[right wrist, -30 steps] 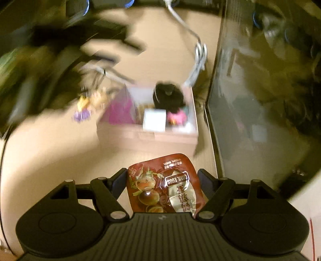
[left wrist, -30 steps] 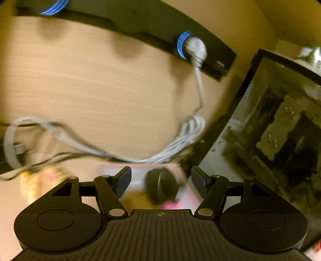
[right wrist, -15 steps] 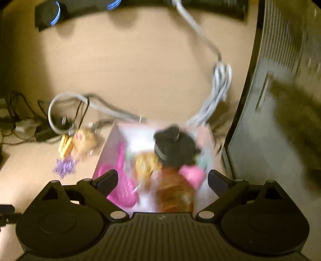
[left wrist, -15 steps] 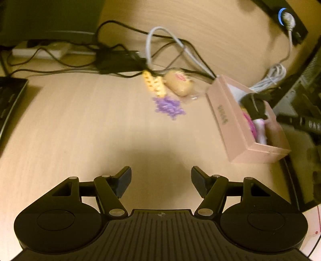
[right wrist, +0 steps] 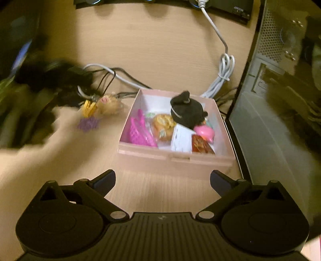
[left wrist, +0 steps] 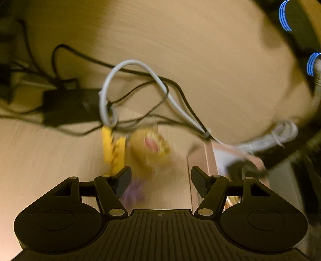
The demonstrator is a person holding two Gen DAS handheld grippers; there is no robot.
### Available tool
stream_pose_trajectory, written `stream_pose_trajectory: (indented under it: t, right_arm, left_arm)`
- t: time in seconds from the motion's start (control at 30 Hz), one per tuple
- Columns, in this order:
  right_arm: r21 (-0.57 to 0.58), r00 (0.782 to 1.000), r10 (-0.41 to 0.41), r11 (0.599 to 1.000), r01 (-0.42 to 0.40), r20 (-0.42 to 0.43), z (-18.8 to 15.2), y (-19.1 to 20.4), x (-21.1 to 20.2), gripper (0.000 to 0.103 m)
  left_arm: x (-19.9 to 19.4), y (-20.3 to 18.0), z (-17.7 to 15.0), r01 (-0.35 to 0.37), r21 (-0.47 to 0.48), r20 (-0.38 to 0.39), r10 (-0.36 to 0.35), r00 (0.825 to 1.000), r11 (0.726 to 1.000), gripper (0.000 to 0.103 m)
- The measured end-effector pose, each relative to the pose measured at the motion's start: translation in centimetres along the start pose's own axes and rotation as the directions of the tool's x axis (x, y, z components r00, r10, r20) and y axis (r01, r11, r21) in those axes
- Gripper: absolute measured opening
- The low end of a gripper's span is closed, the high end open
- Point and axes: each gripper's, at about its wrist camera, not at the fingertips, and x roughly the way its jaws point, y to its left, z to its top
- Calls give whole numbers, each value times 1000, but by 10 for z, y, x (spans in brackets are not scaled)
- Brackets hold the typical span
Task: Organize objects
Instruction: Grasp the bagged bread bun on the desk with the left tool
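Note:
My right gripper [right wrist: 163, 177] hangs in front of the pink box [right wrist: 174, 158], its jaws opening wide with nothing between them. In the box lie a black plush [right wrist: 186, 110], a pink comb-like piece [right wrist: 138, 130], an orange snack [right wrist: 162, 124], a white card [right wrist: 181, 138], a pink toy [right wrist: 204, 130] and a brown snack packet [right wrist: 201, 144]. Left of the box lie a yellow item [right wrist: 89, 108], a tan wrapped snack [right wrist: 109, 104] and a purple item [right wrist: 88, 123]. My left gripper [left wrist: 160, 180] is open just short of the yellow item [left wrist: 112, 148] and tan snack [left wrist: 150, 146], touching neither; that view is blurred.
Black and grey cables [right wrist: 112, 76] tangle behind the loose items, with a black power brick [left wrist: 68, 106]. A computer case [right wrist: 270, 112] stands right of the box. A black device with blue rings [left wrist: 284, 18] sits on the wall behind. A dark blur [right wrist: 36, 90] fills the left.
The right gripper let go of the brown packet, which now lies in the box, and drew back with its jaws wider. The left gripper swung away from the box toward the loose items.

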Motion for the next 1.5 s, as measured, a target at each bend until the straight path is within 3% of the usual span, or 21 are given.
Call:
stream_pose_trajectory:
  t: [0.23, 0.43, 0.57, 0.7, 0.97, 1.17, 1.27, 1.5]
  right_arm:
    - [48, 998, -51, 997, 53, -34, -22, -6, -18, 102]
    - [64, 994, -97, 993, 100, -51, -35, -20, -26, 103]
    - [76, 994, -85, 993, 91, -71, -37, -24, -20, 103]
    - [55, 997, -41, 997, 44, -62, -32, -16, -15, 103]
    - [-52, 996, 84, 995, -85, -21, -16, 20, -8, 103]
    - [-113, 988, 157, 981, -156, -1, -8, 44, -8, 103]
    - [-128, 983, 182, 975, -180, 6, -9, 51, -12, 103]
    - [-147, 979, 202, 968, -202, -14, -19, 60, -16, 103]
  left_arm:
    - [70, -25, 22, -180, 27, -55, 181, 982, 983, 71]
    - [78, -16, 19, -155, 25, -59, 156, 986, 988, 61]
    - [57, -8, 8, -166, 65, -66, 171, 983, 984, 59]
    - [28, 16, -7, -147, 32, -85, 149, 985, 989, 58]
    - [-45, 50, -71, -73, -1, -138, 72, 988, 997, 57]
    - [-100, 65, -110, -12, 68, -187, 24, 982, 998, 57]
    - [-111, 61, -124, -6, 147, -193, 35, 981, 989, 58]
    - [-105, 47, -130, -44, 166, -160, 71, 985, 985, 61]
